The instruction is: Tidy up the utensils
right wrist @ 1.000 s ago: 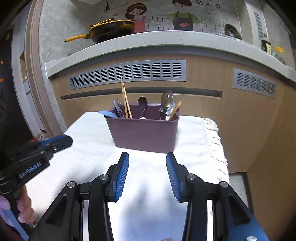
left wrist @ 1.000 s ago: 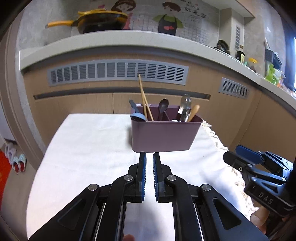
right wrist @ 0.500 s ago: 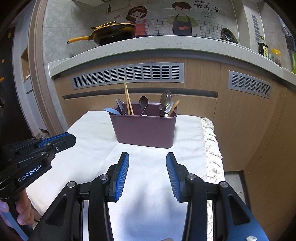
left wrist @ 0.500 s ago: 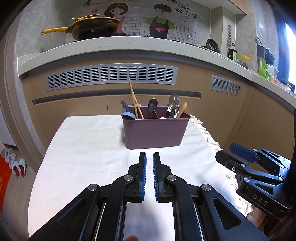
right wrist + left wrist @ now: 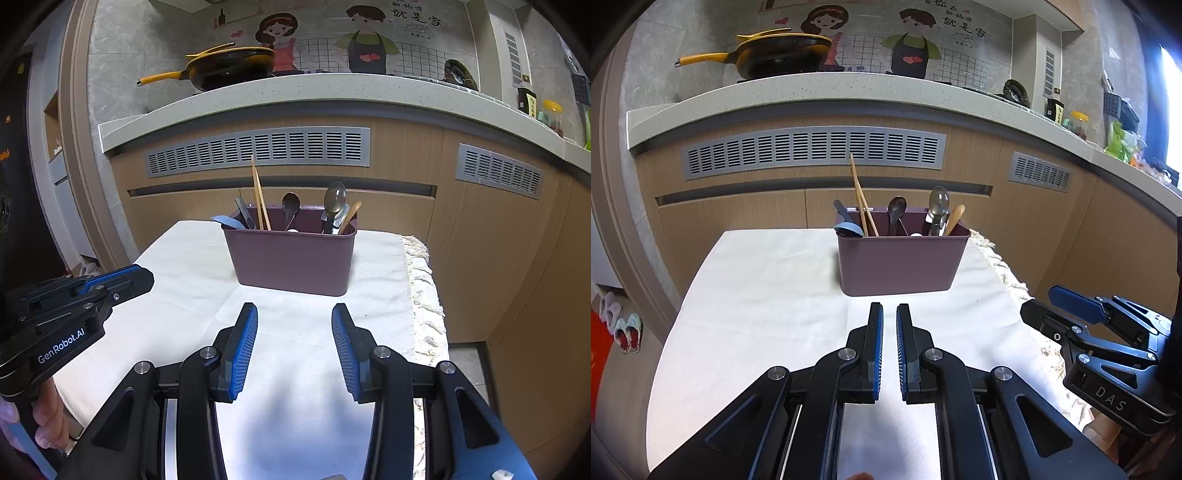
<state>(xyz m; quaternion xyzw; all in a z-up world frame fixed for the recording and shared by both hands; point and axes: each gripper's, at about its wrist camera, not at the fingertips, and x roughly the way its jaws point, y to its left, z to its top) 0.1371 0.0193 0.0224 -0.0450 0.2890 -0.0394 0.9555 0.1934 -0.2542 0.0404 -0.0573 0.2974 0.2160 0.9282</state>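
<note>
— So, nearest to us, what do our two tools hold?
— Nothing. Our left gripper [image 5: 889, 314], black with blue pads, has its jaws nearly closed, only a slit between them. Our right gripper [image 5: 294, 314] stands wide open, only white tablecloth [image 5: 192, 258] between its fingers.
— And beyond them?
— Straight ahead of both, a little apart, sits the mauve plastic utensil caddy [image 5: 291, 258], its long side facing us. Wooden chopsticks [image 5: 259, 199], spoons and a blue spatula [image 5: 228, 220] stand upright inside. We judge both hands about equally near.
</note>
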